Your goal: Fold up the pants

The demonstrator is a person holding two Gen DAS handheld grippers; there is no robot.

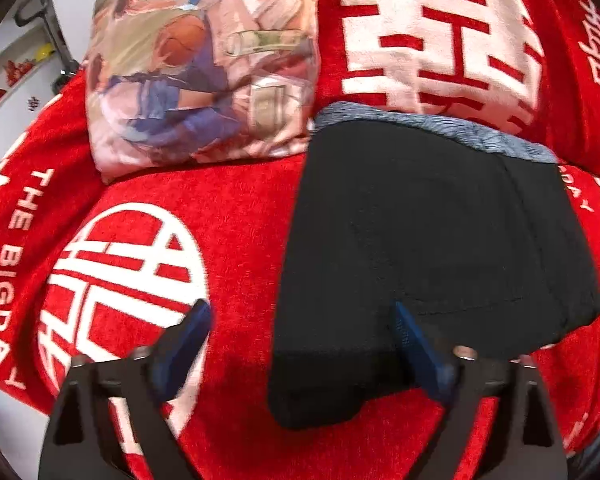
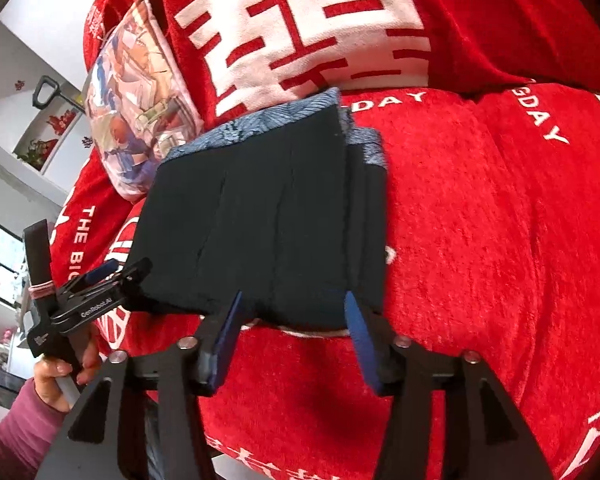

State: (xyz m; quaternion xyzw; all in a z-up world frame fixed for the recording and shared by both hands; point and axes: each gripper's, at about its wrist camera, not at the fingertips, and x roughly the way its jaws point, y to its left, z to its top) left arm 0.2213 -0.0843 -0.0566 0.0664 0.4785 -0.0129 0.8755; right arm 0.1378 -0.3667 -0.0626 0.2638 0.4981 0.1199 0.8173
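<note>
The black pants lie folded into a compact rectangle on the red cover of a sofa seat, their blue-grey patterned waistband turned toward the backrest and resting against its base. In my right wrist view the same bundle shows stacked layers along its right edge, with the waistband at the far end. My left gripper stands with jaws spread wide: its left finger is over bare red cover beside a white round emblem, its right finger over the near left part of the pants, and nothing is pinched between them. I cannot tell whether that right fingertip touches the cloth. My right gripper is also parted, less widely; its two blue pads sit at the near edge of the pants, the fold's edge lying between them, but the pads do not press on it. From the right wrist view my left gripper appears at the pants' near left corner, held by my left hand in a mauve sleeve. A printed cushion leans on the seat just left of the waistband, touching the backrest. White lettering and large white characters mark the red cover. A white shelf with red ornaments stands beyond the sofa's left end.
</note>
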